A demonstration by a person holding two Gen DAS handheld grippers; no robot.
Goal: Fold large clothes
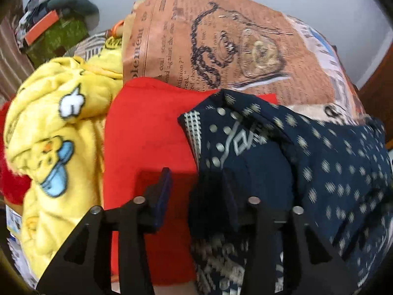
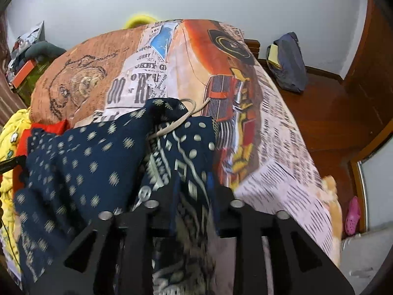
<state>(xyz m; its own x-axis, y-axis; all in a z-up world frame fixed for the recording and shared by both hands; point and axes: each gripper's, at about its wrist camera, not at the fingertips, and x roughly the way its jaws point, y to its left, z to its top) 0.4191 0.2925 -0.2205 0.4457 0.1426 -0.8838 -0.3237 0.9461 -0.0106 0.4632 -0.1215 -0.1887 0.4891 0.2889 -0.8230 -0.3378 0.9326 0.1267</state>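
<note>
Covering the bed: newspaper-and-car print spread, taking up most of both views. Lying on it near the front edge: navy patterned garment, bunched, not yet flat, dots plus pale geometric border, a beige cord looping out of its top fold. Running roughly along the front edge, one end under each gripper, long axis side to side, as far as readable through the blur. Sitting partly over a red cloth toward the left edge; yellow fleece with cartoon ducks heaped further left, touching the red. Left gripper: pointing steeply down, jaws parted, one pad over the red cloth, the other buried in dark navy fabric; not clamping anything visibly, so reading as released. Right gripper: also angled down, jaws apart, navy fabric hanging through the gap; pads not clearly pressing, so calling it let go with cloth between. Both hands equally near, garment directly below and ahead of each. Judging: cloth just laid down, next grab probably needing clean corners, hard to find in this bunching. Risk: snagging the cord or picking up red cloth along with navy.
</note>
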